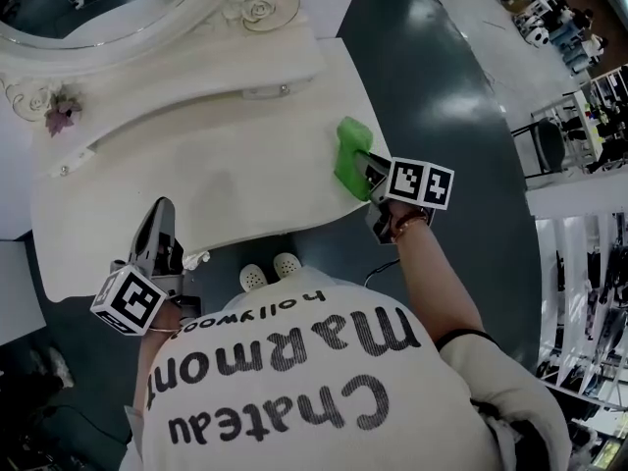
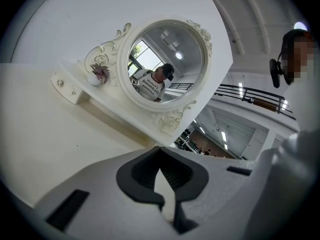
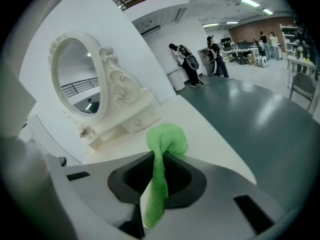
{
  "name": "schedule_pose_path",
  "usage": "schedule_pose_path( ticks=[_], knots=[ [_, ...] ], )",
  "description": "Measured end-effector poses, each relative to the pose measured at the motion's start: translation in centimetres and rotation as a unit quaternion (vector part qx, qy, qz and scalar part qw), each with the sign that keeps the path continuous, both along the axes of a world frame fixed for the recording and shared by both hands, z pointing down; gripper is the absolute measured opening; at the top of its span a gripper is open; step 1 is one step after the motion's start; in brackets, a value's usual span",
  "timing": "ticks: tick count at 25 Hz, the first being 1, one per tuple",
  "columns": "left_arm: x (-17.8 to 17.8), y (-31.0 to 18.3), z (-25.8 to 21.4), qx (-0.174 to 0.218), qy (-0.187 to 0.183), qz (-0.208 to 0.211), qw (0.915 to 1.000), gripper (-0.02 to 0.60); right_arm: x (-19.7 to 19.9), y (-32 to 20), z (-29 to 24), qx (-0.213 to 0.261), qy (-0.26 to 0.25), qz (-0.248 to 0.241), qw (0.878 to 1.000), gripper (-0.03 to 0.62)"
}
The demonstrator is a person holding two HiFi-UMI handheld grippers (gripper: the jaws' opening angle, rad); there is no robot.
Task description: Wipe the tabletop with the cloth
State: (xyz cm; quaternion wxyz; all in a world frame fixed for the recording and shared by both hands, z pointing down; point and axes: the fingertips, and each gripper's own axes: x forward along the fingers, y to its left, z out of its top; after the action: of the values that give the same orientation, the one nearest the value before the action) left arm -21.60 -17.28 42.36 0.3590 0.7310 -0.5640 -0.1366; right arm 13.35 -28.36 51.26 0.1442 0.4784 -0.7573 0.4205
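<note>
A green cloth (image 1: 349, 155) lies bunched at the right edge of the cream tabletop (image 1: 226, 180), and my right gripper (image 1: 371, 173) is shut on it. In the right gripper view the cloth (image 3: 161, 174) runs between the jaws and balls up just past them on the tabletop (image 3: 200, 129). My left gripper (image 1: 159, 235) hovers over the table's near left edge, shut with nothing in it. The left gripper view shows its jaws (image 2: 161, 184) touching, with the bare tabletop (image 2: 45, 134) beyond.
An ornate oval mirror (image 1: 118, 3) on a raised shelf with small drawers (image 1: 265, 91) stands along the table's back. A dried flower (image 1: 61, 114) sits at the shelf's left. Dark floor (image 1: 442, 96) surrounds the table; a chair (image 1: 549, 145) and racks stand to the right.
</note>
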Motion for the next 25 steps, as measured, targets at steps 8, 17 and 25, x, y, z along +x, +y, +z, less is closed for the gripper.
schedule_pose_path(
  ticks=[8,17,25],
  knots=[
    [-1.3,1.0,0.6,-0.007,0.008,-0.022,0.9997,0.008,-11.5,4.5,0.0,-0.016,-0.038,-0.157,0.987,0.066],
    [-2.8,2.1,0.4,-0.007,0.004,-0.035,0.9994,0.008,-18.0,8.9,1.8,-0.042,-0.010,-0.282,0.959,0.066],
    [-3.9,2.6,0.8,-0.012,0.009,-0.047,0.9988,0.008,-21.1,11.9,3.5,-0.044,0.024,-0.381,0.923,0.066]
  ],
)
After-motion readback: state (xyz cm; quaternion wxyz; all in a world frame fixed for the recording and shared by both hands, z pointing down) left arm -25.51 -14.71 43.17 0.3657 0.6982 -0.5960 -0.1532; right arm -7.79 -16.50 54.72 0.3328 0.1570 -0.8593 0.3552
